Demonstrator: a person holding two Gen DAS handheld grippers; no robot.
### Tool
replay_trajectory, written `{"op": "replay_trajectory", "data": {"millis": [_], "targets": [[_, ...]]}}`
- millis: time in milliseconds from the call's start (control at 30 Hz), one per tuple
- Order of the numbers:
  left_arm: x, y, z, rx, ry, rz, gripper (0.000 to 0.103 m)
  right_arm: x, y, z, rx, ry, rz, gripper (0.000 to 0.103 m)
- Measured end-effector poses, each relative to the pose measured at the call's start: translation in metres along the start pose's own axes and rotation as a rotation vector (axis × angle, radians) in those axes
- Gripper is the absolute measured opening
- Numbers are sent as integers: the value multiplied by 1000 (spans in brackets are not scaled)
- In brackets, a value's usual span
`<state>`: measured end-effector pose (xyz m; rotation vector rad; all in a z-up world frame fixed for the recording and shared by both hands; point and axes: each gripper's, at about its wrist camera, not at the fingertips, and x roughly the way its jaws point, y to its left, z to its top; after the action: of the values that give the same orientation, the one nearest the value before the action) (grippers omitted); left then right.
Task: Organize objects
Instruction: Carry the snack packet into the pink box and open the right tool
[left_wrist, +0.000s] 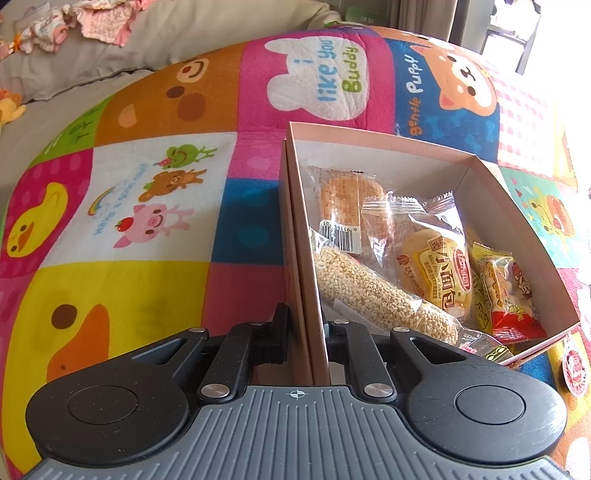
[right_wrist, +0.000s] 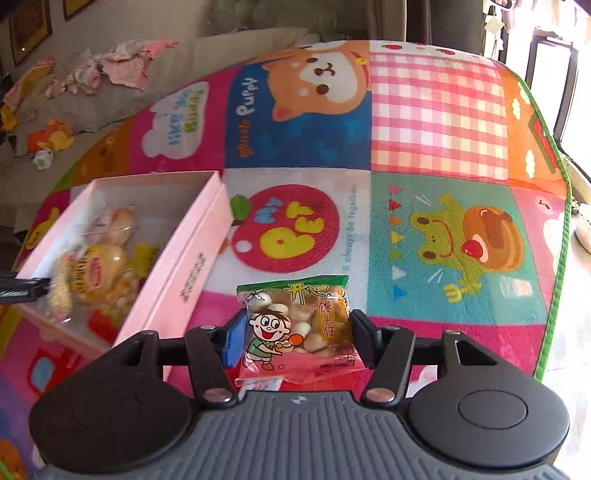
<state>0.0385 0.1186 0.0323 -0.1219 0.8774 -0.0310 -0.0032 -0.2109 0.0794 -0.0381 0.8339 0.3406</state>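
Note:
A pink cardboard box (left_wrist: 388, 146) lies on the cartoon play mat and holds several snack packets: a sesame stick (left_wrist: 373, 291), a small bread bun (left_wrist: 436, 273) and a red-and-yellow packet (left_wrist: 506, 295). My left gripper (left_wrist: 306, 332) is shut on the box's near wall, one finger inside and one outside. The box also shows at the left of the right wrist view (right_wrist: 177, 266). My right gripper (right_wrist: 295, 332) is shut on a green-and-pink packet of small round biscuits (right_wrist: 299, 325), held to the right of the box.
The colourful mat (right_wrist: 436, 122) covers the floor; its green edge (right_wrist: 554, 295) runs along the right. A beige sofa with crumpled clothes (right_wrist: 122, 62) and a soft toy (right_wrist: 51, 138) lies behind. A round red item (left_wrist: 574, 369) lies by the box corner.

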Motion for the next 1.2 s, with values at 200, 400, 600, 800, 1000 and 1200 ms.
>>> {"op": "replay_trajectory", "data": {"millis": [200, 400, 600, 800, 1000, 1200], "targets": [[0, 1, -1, -6, -5, -3, 14, -56, 54, -40, -52, 53, 143, 58], [-1, 0, -1, -10, -4, -2, 14, -79, 104, -44, -139, 25, 233, 58], [-1, 0, -1, -6, -1, -3, 14, -83, 118, 16, -146, -120, 190, 58], [-1, 0, -1, -7, -1, -3, 14, -66, 131, 91, -185, -279, 76, 58], [-1, 0, -1, -8, -4, -6, 14, -40, 116, 137, -69, -293, 86, 71], [-1, 1, -2, -19, -11, -9, 15, -37, 87, 94, -95, -254, 17, 77]]}}
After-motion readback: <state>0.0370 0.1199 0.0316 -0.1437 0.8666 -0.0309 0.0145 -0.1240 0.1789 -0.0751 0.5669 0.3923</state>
